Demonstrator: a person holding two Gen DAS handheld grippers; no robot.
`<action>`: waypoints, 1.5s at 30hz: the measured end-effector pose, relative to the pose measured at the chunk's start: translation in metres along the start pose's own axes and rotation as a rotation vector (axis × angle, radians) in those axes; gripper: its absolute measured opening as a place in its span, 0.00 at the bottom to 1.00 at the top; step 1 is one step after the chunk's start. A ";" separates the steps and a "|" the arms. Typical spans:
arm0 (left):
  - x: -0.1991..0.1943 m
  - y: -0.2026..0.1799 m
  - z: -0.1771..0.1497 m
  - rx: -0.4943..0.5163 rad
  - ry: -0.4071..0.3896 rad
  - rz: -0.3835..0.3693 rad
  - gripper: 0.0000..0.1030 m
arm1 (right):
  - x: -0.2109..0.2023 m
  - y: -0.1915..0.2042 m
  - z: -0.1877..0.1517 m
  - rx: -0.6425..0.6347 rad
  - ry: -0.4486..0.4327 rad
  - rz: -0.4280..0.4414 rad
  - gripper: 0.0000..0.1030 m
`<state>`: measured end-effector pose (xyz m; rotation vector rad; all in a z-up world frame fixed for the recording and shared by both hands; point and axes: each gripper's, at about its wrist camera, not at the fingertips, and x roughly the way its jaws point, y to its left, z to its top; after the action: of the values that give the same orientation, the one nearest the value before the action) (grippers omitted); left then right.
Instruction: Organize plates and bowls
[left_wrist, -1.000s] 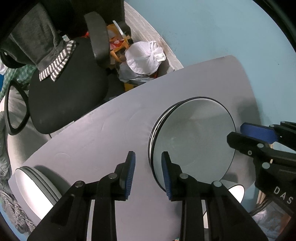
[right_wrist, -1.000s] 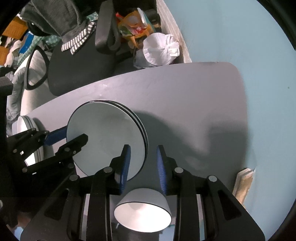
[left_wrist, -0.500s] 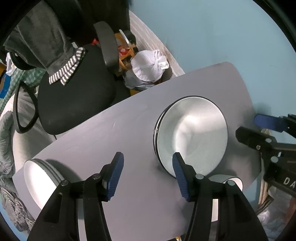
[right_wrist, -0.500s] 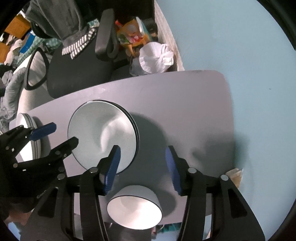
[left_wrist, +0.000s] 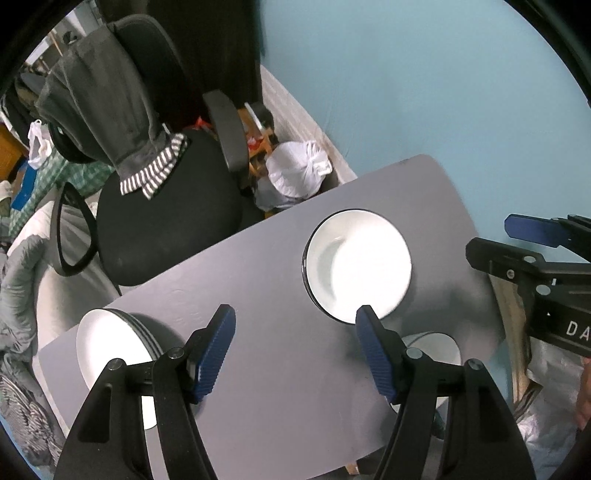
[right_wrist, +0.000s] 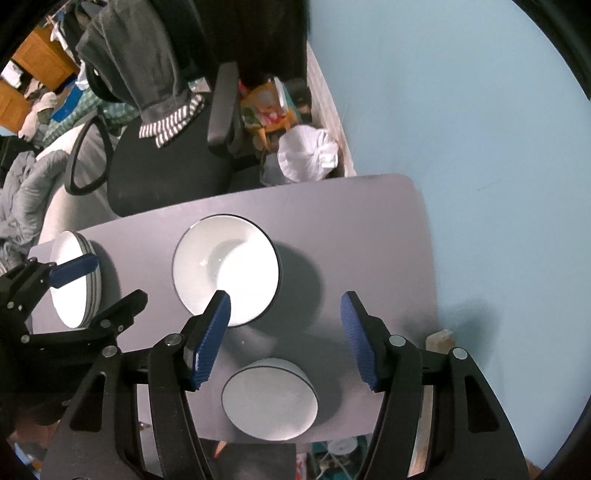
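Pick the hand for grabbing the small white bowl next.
Right, probably. The right hand-held gripper, jaws opening and empty, hangs almost over the small white black-rimmed bowl; the left hand-held gripper sits nearer the plate stack.

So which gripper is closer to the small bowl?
Right. The right gripper hangs almost over the bowl; the left gripper sits off beside it, nearer the plate stack.

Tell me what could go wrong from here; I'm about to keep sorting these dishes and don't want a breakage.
1. The stack of plates sits at the table's left edge; a nudge there might tip it off.
2. The upturned bowl sits near the front edge, below the right tool, whose jaws are opening with nothing between them; lowering carelessly could push it over the edge.
3. The left tool, also opening and empty, hangs near the middle plates and could clip their rim.
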<state>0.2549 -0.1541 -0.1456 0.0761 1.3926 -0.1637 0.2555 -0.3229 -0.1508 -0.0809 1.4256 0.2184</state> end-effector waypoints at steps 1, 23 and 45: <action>-0.003 0.001 -0.001 -0.002 -0.007 -0.002 0.67 | -0.006 0.001 -0.002 0.003 -0.013 0.005 0.60; -0.073 -0.010 -0.032 0.031 -0.136 -0.061 0.79 | -0.073 0.003 -0.039 0.130 -0.193 0.021 0.66; -0.093 -0.025 -0.056 0.076 -0.188 -0.136 0.80 | -0.096 -0.024 -0.090 0.265 -0.224 0.004 0.66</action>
<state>0.1806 -0.1637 -0.0625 0.0279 1.2041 -0.3293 0.1606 -0.3729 -0.0709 0.1596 1.2199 0.0381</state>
